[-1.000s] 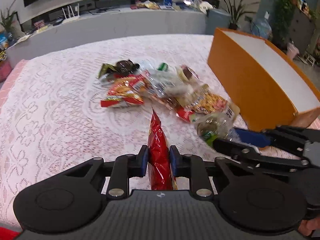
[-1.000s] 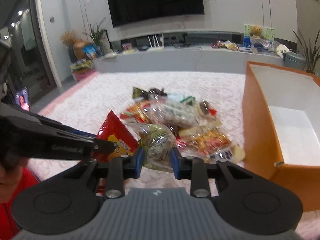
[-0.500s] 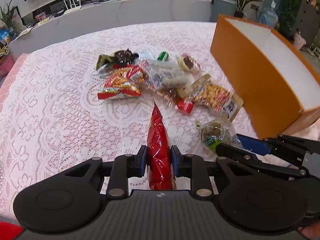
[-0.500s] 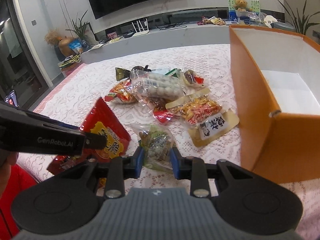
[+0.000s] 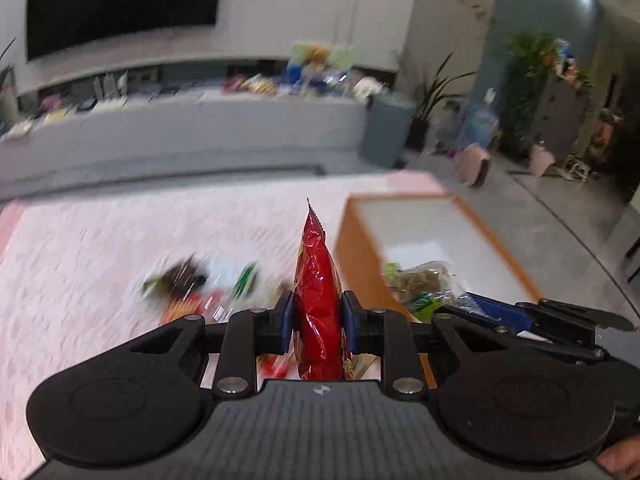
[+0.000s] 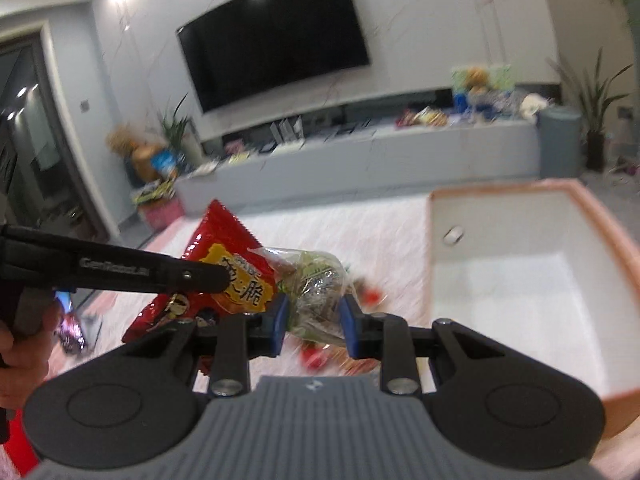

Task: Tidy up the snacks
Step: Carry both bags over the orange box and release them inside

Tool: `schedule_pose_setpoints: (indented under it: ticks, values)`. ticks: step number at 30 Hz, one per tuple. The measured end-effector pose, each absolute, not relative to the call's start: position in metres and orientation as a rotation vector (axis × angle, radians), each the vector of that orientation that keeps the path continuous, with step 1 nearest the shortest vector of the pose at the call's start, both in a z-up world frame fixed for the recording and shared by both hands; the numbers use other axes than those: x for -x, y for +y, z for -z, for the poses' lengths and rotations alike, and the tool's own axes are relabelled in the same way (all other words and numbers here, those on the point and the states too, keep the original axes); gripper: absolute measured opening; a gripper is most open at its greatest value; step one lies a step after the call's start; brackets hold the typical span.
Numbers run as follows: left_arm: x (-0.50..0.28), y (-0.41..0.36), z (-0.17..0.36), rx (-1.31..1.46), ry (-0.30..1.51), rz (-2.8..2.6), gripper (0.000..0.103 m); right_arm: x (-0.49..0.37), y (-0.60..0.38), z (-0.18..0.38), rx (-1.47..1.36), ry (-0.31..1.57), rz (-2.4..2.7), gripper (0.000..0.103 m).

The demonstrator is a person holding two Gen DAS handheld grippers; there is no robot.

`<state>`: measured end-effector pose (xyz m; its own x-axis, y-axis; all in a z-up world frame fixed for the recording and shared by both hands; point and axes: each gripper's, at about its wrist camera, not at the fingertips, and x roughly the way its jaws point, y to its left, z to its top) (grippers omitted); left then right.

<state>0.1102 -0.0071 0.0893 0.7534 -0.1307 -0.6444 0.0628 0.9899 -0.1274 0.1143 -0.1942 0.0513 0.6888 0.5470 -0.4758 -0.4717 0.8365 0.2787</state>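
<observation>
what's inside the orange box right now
The orange box shows a bare white floor and white walls, with no snacks inside. Its near corner is hidden behind the right gripper, which holds a clear snack bag.

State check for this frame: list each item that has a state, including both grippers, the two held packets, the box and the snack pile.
left gripper: shut on red snack bag
red snack bag: held upright, off the table
right gripper: shut on clear snack packet
clear snack packet: held, lifted off the table
orange box: open, nothing visible inside
snack pile: lying loose on the lace tablecloth, blurred
</observation>
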Motion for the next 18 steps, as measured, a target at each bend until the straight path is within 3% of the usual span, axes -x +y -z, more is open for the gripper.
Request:
schedule_pose_setpoints:
  ticks: [8, 18]
  values:
    - [-0.17, -0.079, -0.094, 0.137, 0.738, 0.292, 0.027, -0.161, -0.266, -0.064, -0.115, 0.724, -0.374, 0.027]
    - [-0.246, -0.129, -0.012, 0.113, 1.094, 0.266, 0.027, -0.213, -0.311, -0.024, -0.2, 1.005, -0.352, 0.026]
